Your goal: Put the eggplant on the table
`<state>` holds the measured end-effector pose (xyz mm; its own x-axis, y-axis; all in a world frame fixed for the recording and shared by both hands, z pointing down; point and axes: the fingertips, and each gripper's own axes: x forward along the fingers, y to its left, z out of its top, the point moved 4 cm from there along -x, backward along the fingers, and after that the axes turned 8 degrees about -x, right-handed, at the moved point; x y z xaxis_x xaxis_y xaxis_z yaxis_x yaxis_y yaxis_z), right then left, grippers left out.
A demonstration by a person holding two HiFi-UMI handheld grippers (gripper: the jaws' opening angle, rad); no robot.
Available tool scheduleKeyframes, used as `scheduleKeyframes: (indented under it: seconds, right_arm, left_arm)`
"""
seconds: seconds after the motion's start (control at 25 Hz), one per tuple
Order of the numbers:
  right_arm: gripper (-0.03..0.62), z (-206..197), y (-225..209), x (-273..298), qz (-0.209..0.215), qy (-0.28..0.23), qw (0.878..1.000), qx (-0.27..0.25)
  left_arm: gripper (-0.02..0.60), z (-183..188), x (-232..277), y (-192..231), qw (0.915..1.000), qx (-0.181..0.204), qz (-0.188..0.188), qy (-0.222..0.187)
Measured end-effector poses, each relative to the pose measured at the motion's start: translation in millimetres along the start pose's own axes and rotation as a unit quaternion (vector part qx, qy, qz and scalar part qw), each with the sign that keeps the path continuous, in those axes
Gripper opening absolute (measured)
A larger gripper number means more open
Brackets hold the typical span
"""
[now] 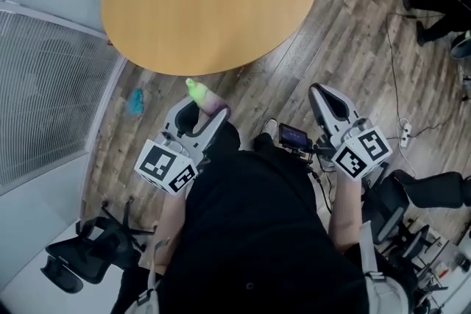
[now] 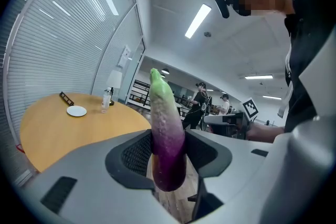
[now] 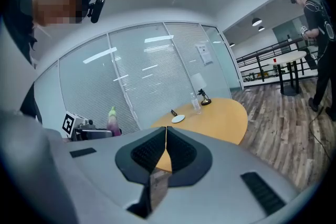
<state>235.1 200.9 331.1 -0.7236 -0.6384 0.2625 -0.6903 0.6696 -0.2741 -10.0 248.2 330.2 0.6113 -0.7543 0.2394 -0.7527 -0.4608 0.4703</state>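
Clamping the eggplant (image 1: 204, 95) upright, the left tongs (image 1: 204, 115) face the bench (image 1: 213, 7) at twelve o'clock — right tongs (image 3: 166, 150) pressed together, empty.

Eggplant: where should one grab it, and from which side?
The eggplant: its purple lower half, pinched across its width from both sides, as the left gripper does. It is long and slim, green tip up, so a crosswise pinch fits.

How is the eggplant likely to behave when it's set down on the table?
Probably stiff: the eggplant stands upright from the left gripper without drooping. Long, round and glossy, it may roll or slide on the smooth table.
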Motion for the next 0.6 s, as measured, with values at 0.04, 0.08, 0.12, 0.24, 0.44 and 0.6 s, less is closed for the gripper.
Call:
scheduleKeyframes:
  seconds: [0.04, 0.08, 0.12, 0.24, 0.44, 0.6]
  right_arm:
    - [0.017, 3, 3, 9, 0.000, 0.000, 1.000, 0.000]
    - [0.017, 6, 6, 18, 0.001, -0.001, 1.000, -0.001]
    - [0.017, 9, 10, 27, 0.002, -0.001, 1.000, -0.001]
    - [0.017, 18, 25, 58, 0.004, 0.000, 1.000, -0.006]
    - [0.017, 26, 49, 109, 0.011, 0.006, 1.000, -0.019]
    - [0.018, 30, 68, 144, 0.010, 0.009, 0.999, -0.031]
  left_arm:
    - [0.201, 4, -2, 8, 1.0000, 0.000, 0.001, -0.003]
    - [0.201, 9, -5, 16, 1.0000, -0.001, 0.002, -0.006]
    - [0.201, 14, -9, 24, 0.9999, -0.002, 0.004, -0.009]
    - [0.201, 29, -23, 55, 0.9997, -0.003, 0.012, -0.020]
    - [0.201, 49, -47, 106, 0.9988, -0.012, 0.023, -0.041]
    - [0.201, 58, -62, 142, 0.9983, -0.018, 0.025, -0.049]
